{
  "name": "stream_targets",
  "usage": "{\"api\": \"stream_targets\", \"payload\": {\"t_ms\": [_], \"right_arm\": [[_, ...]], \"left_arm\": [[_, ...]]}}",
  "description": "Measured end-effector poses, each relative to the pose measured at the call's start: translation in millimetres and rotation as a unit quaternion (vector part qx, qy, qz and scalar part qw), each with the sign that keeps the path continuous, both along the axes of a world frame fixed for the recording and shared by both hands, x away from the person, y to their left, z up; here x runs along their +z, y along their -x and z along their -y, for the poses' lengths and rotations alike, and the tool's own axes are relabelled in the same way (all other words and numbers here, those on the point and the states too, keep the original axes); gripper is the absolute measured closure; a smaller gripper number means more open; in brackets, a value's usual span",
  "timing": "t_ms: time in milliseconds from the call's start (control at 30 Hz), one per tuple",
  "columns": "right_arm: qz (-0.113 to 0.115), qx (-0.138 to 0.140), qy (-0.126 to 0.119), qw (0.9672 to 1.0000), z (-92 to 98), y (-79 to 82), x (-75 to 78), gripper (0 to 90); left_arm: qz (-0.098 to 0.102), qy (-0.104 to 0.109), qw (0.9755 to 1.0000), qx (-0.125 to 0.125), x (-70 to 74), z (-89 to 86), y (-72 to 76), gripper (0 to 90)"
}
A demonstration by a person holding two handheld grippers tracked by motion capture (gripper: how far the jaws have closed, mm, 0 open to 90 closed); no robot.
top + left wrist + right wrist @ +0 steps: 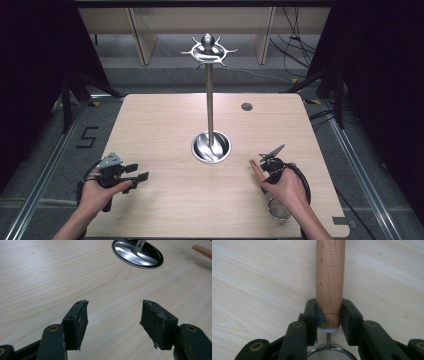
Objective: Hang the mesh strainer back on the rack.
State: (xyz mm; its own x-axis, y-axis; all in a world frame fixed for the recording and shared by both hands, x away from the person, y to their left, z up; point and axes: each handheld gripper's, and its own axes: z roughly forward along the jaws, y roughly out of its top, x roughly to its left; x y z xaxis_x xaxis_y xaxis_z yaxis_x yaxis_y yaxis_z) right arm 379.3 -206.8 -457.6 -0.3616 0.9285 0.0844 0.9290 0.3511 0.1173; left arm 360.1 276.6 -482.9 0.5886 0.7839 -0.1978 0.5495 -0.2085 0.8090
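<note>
Two hand-held grippers are at work near the steel stand [210,120] that rises from its round dish base [211,147] in the middle of the worktop [165,125]. Left of the stand and nearer the person, the left hand-held gripper [140,172] hovers with its jaws spread wide and nothing between them. Right of the stand, the right hand-held gripper [261,167] is pinching the wooden handle [330,277] of a small sieve [278,209], whose mesh bowl lies nearer the person than the jaws. The step in hand looks like the pick-up. The next move probably calls for lifting the sieve and hanging it on a hook of the crown [208,50] atop the stand. The tall pole stands between, and the hooks sit high and close together.
</note>
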Motion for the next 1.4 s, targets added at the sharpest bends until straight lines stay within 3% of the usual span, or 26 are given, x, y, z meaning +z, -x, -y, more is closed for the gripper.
{"api": "stream_targets", "payload": {"t_ms": [100,233,300,333,500,567,700,733,900,933,1233,1300,1367,1400], "right_arm": [[0.010,-0.014,-0.024,0.9996,3.0,4.4,5.0,69.3],[0.036,0.003,-0.025,0.9991,8.9,11.0,8.0,69.4],[0.036,-0.010,-0.038,0.9986,8.2,15.9,11.2,69.4],[0.063,0.009,-0.034,0.9974,11.4,16.8,13.6,69.4],[0.091,0.006,-0.052,0.9944,14.5,22.3,20.2,69.4],[0.113,0.017,-0.066,0.9912,18.2,24.2,22.7,69.4],[0.127,0.019,-0.071,0.9892,20.4,26.8,24.0,69.4],[0.142,0.038,-0.078,0.9861,24.5,27.8,24.6,69.4],[0.155,0.027,-0.092,0.9833,26.0,30.0,30.6,69.4],[0.167,0.028,-0.095,0.9810,26.5,30.2,34.6,69.4],[0.198,0.053,-0.113,0.9723,25.7,28.1,43.3,69.3],[0.206,0.063,-0.135,0.9672,25.1,27.7,47.3,69.4],[0.210,0.063,-0.136,0.9661,24.7,28.2,49.4,69.4],[0.220,0.065,-0.143,0.9628,24.4,28.7,53.8,69.4]], "left_arm": [[0.000,0.002,1.0000,0.004,0.7,0.9,1.0,37.2],[-0.001,0.001,1.0000,0.004,0.0,1.9,0.3,37.2],[-0.002,-0.003,1.0000,0.002,0.3,1.5,0.5,37.2],[-0.002,0.000,1.0000,0.002,0.7,1.7,0.8,37.2],[-0.002,-0.005,1.0000,0.002,1.3,0.5,0.8,37.2],[0.001,-0.003,1.0000,0.002,1.5,0.7,0.9,37.2],[0.002,0.001,1.0000,0.000,1.2,1.6,1.3,37.2],[0.002,0.002,1.0000,0.000,1.3,1.7,1.2,37.2],[0.003,0.002,1.0000,0.000,1.2,1.7,1.0,37.2],[0.003,0.002,1.0000,0.001,1.5,1.7,1.2,37.2],[0.002,-0.001,1.0000,0.000,2.0,1.7,1.9,37.2],[0.002,-0.002,1.0000,0.000,1.9,1.8,1.9,37.3],[0.001,-0.004,1.0000,-0.002,1.9,1.7,1.8,37.2],[0.000,-0.005,1.0000,-0.002,1.7,1.9,1.7,37.3]]}}
